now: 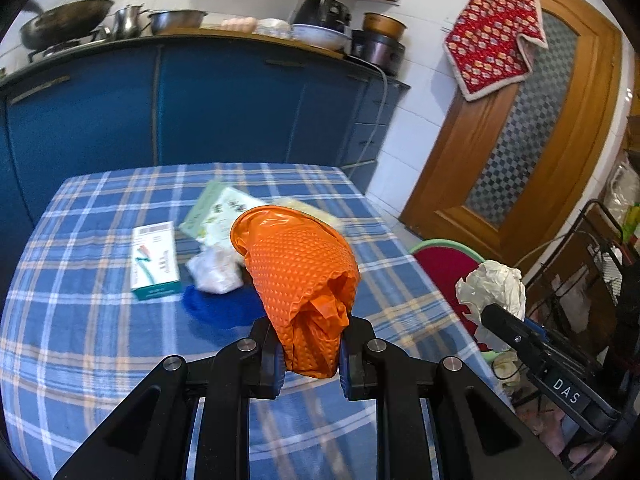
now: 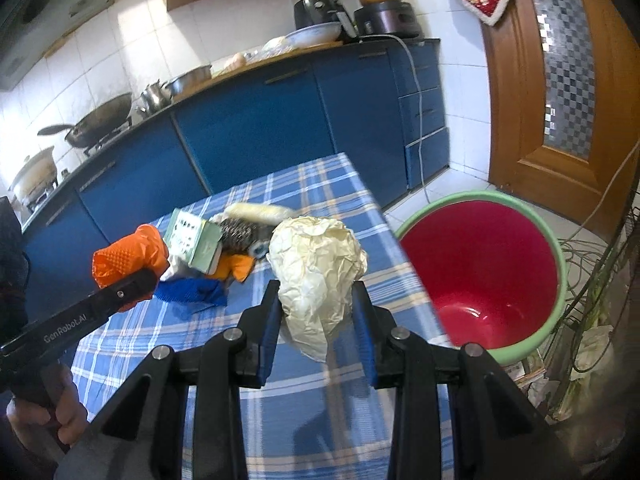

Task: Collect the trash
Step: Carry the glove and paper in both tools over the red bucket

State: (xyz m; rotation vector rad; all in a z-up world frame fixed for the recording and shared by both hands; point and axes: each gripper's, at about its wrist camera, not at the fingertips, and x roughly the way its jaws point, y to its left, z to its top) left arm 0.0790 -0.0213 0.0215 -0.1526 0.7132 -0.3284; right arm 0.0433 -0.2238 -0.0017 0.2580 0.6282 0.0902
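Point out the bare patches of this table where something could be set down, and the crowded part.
Bare tablecloth lies between the white box and both grippers, and along the edge by the red bucket. The middle is crowded: box, green packet, blue glove, crumpled white bag.

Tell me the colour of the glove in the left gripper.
Orange glove, with a raised diamond texture; clearest in the left wrist view.

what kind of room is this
Most likely a home kitchen: a dark metal wok sits on a gas stove, blue cabinets run under a worktop, and a black air fryer stands there.
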